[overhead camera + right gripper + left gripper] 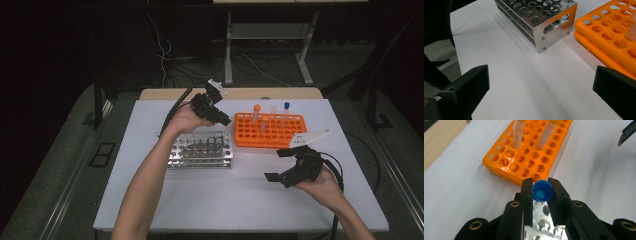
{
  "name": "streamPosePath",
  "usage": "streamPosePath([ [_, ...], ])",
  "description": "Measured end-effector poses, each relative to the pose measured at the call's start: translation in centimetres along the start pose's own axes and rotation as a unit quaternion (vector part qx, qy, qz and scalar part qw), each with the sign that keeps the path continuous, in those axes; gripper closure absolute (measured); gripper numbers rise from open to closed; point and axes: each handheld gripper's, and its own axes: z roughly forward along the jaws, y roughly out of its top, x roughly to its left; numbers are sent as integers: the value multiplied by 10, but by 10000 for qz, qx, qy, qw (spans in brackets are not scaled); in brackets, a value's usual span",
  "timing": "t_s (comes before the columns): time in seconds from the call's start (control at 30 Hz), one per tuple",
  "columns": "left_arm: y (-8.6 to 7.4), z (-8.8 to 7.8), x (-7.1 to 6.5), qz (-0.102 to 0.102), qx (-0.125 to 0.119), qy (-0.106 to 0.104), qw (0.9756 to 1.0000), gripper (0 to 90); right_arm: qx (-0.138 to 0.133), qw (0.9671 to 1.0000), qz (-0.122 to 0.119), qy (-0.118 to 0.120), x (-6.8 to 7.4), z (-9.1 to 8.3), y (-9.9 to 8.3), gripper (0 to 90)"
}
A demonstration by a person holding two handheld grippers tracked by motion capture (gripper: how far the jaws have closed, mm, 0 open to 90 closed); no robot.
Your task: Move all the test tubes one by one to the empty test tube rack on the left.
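Your left tongs (540,191) were clamped on a blue-capped tube (542,190) above the steel rack's (544,225) corner — a tilted descent could catch a rim. Right tongs (541,90) stood apart beside that rack.

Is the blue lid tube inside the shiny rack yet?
Cannot tell. The left gripper grips the blue-capped tube above the metal rack, hiding its lower end.

The left tool (542,192) is clamped tight, forearm reaching forward; the right tool (285,165) rests with jaws spread wide.
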Motion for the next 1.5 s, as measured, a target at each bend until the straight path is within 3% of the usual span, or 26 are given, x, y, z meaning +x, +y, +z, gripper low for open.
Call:
streamPosePath([
  [0.57,-16,18,6,-126,113,-105,9998,725,-74,9999,71,-50,-4,-4,-6,2],
  [0.77,-17,12,4,-245,-8,-100,9997,605,-108,9999,114,-62,-7,-6,-7,2],
  [0.9,-16,2,1,-310,-131,10,9994,511,-109,9998,128,-89,-9,-8,-7,2],
  [1.03,-16,-9,-2,-410,-269,44,9988,346,-124,9997,138,-139,-11,-13,-5,2],
  [1.27,-21,-30,-14,-461,-601,99,9971,172,-82,9995,154,-256,-19,-20,1,2],
  [1.5,-32,-45,-29,-555,-846,320,9944,0,-32,9991,170,-379,-31,-26,10,2],
])
